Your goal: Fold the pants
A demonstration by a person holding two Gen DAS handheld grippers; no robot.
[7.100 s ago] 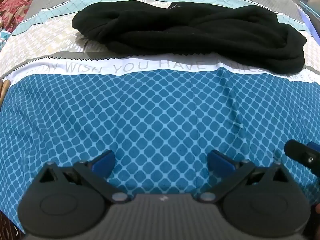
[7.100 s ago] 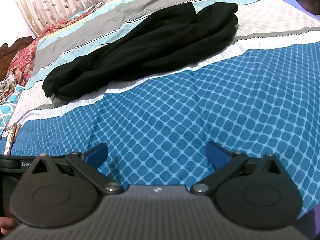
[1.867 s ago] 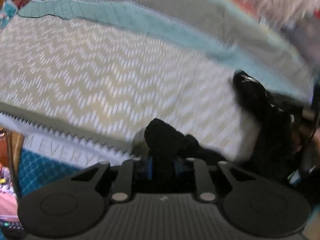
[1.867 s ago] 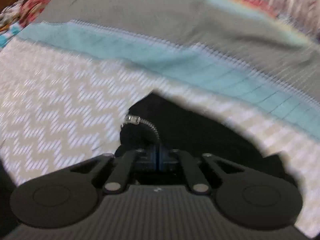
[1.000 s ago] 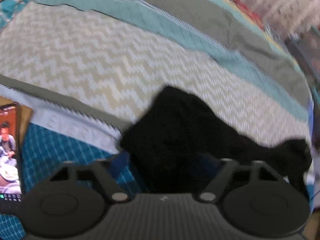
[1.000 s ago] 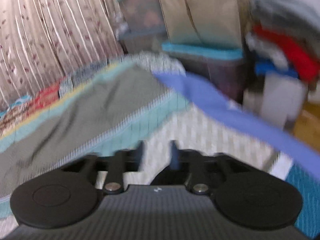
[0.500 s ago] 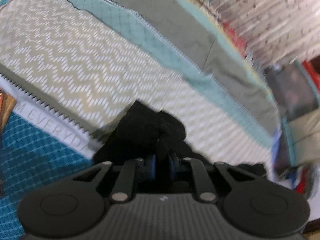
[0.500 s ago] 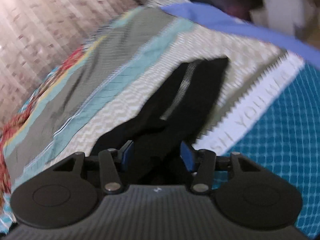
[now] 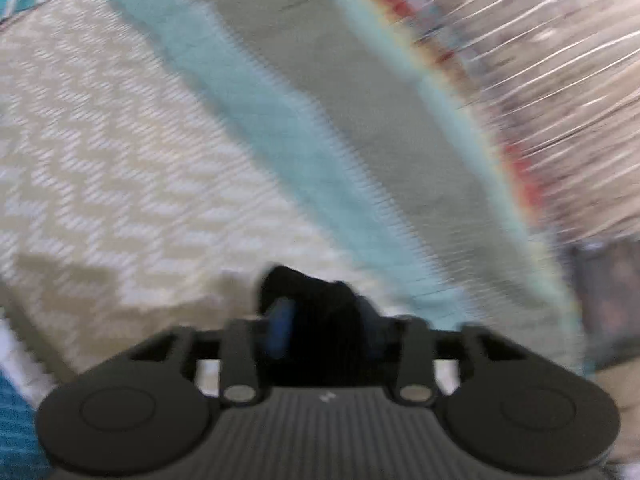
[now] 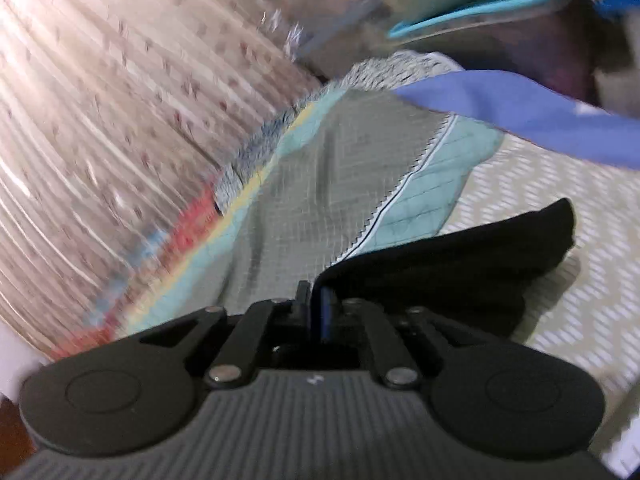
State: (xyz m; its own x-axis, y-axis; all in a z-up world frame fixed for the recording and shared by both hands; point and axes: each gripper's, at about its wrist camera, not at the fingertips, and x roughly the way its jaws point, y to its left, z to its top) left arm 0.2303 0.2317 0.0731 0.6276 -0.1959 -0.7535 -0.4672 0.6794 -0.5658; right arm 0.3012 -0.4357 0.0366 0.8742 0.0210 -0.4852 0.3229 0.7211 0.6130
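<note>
Both grippers pinch the black pants [image 10: 460, 264], left gripper [image 9: 326, 330] just reopening around its bunch, right gripper [image 10: 316, 308] just closing on the edge, bedspread [image 9: 120, 140] open beyond.

One pair of black pants [image 10: 448, 272] is showing, a single garment appearing in both wrist views. Two hand-held grippers are showing: the left hand-held gripper [image 9: 324, 328] and the right hand-held gripper [image 10: 318, 312], each carrying two blue-padded fingers. One bed [image 9: 120, 152] is lying under it all, wearing one patterned bedspread. One curtain [image 10: 100, 120] is hanging behind, and one blue strap [image 10: 520, 116] is crossing the far corner.
</note>
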